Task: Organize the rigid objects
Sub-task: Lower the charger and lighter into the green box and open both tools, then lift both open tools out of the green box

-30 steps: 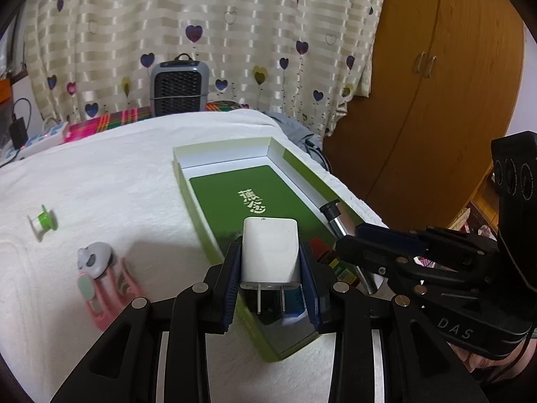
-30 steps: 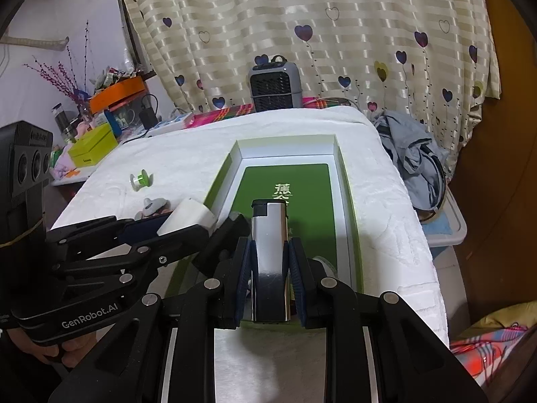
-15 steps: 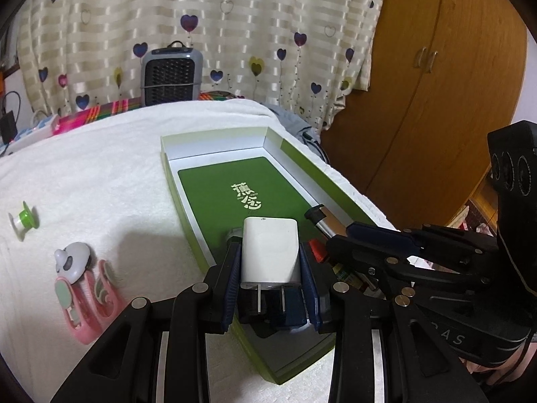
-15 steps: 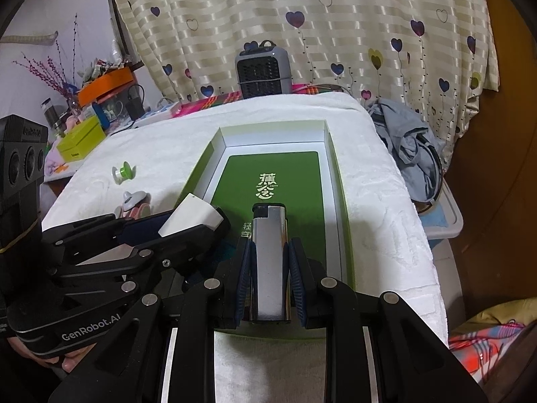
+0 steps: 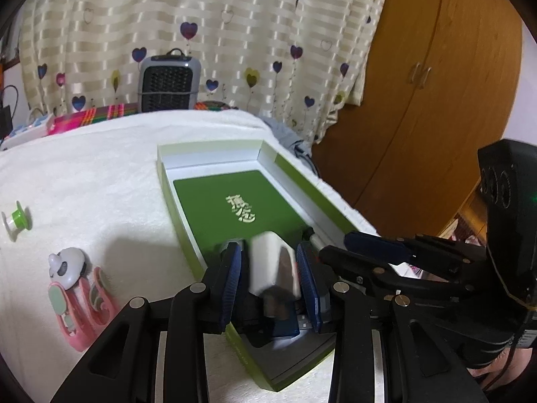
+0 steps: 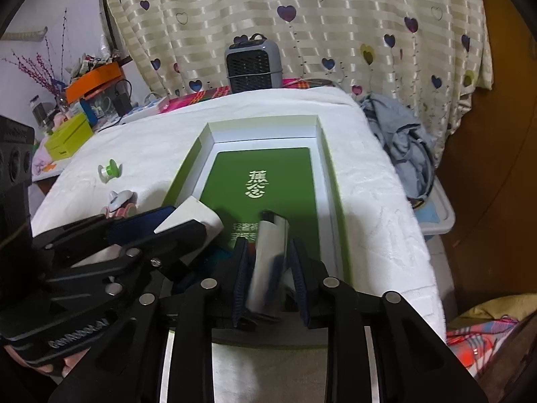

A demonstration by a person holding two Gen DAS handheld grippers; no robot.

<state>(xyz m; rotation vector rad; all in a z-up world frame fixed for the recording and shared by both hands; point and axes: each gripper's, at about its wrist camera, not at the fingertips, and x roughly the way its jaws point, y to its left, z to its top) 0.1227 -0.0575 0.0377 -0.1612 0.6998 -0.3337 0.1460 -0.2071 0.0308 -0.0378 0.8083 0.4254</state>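
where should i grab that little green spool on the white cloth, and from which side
Grip the green spool across its two flanges, coming from above. It lies on its side on the towel, apart from the pink clips, so both flange faces are free for the pads.

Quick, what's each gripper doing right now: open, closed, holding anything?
Left gripper: jaws opening, blurred white charger loose between them over the green box.
Right gripper: jaws opening, silver lighter tilted between them.
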